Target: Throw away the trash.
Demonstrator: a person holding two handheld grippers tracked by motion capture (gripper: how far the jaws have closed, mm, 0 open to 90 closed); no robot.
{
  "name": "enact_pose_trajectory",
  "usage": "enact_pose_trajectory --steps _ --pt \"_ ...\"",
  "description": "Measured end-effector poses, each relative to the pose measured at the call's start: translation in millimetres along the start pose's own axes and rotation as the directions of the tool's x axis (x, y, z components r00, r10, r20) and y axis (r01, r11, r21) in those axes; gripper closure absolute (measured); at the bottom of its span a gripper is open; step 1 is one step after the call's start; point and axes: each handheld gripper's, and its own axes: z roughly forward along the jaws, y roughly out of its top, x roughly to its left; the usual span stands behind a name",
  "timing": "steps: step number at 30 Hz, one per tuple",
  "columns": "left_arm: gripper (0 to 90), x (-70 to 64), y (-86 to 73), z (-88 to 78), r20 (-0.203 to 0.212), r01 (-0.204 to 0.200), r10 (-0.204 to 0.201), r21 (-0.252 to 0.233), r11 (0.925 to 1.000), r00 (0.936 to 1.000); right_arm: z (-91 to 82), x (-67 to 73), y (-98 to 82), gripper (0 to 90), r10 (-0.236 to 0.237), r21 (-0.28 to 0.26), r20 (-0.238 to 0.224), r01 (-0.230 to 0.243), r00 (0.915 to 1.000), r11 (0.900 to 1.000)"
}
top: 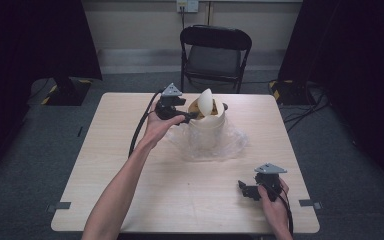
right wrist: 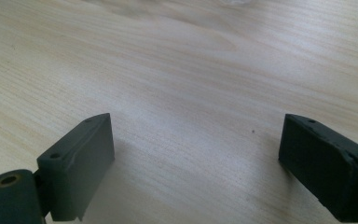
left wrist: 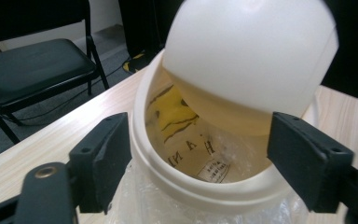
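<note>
A white round bin (top: 207,131) stands at the back middle of the table on a crumpled clear plastic bag (top: 232,142). Its white swing lid (top: 205,102) is tipped up on edge. My left gripper (top: 192,116) is at the bin's near-left rim. In the left gripper view the jaws (left wrist: 200,163) stand open in front of the rim (left wrist: 142,140), not pressing on it, with the lid (left wrist: 247,60) above them. Yellow printed packaging (left wrist: 177,112) lies inside the bin. My right gripper (top: 243,189) rests at the table's front right, open, with bare wood (right wrist: 191,70) between its jaws (right wrist: 196,158).
A black folding chair (top: 215,50) stands behind the table's far edge. The light wooden table (top: 130,190) has bare room across its left and front. Cables lie on the floor at the right (top: 305,107).
</note>
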Motion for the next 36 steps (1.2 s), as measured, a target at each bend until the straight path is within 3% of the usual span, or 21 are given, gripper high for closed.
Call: enact_pose_trajectory --steps 4,8,12,19,28,31,33,36 --pt "17.5 1.9 -3.2 -13.9 0.005 0.024 -0.024 -0.027 0.9993 0.9997 0.0 0.0 0.0 9.3 0.0 0.0 0.0 0.0 1.0 1.0" --pt "17.7 3.0 -8.7 -20.3 0.0 0.026 -0.026 0.0 0.9997 0.9997 0.0 0.0 0.0 9.3 0.0 0.0 0.0 0.0 1.0 1.0" --pt "18.3 5.3 -15.1 -32.0 0.014 0.062 -0.061 -0.037 0.9974 0.998 -0.1 0.1 0.0 9.2 0.003 0.002 -0.001 -0.003 1.0 1.0" --pt "17.1 5.4 -27.6 -49.2 -0.006 0.062 -0.063 -0.047 0.997 0.998 -0.1 0.1 0.1 9.2 0.004 0.002 0.0 -0.004 1.0 1.0" --pt "15.9 6.1 -52.1 -66.4 -0.027 0.083 -0.083 -0.016 0.9964 0.9961 0.0 0.0 0.0 9.2 0.003 0.002 0.0 -0.003 1.0 1.0" --pt "16.1 5.1 -57.3 -70.7 -0.036 0.07 -0.07 -0.016 0.9974 0.9969 0.1 -0.1 0.0 9.2 0.0 0.0 0.0 0.0 1.0 1.0" --pt "15.9 5.8 -62.2 -78.1 -0.03 0.094 -0.095 -0.013 0.9955 0.995 0.1 -0.1 0.1 9.2 0.001 0.0 0.0 -0.001 1.0 1.0" --pt "16.1 5.5 -65.9 -83.0 -0.035 0.095 -0.096 -0.022 0.9952 0.9948 0.1 -0.2 0.0 9.2 0.0 0.0 0.0 0.0 1.0 1.0"
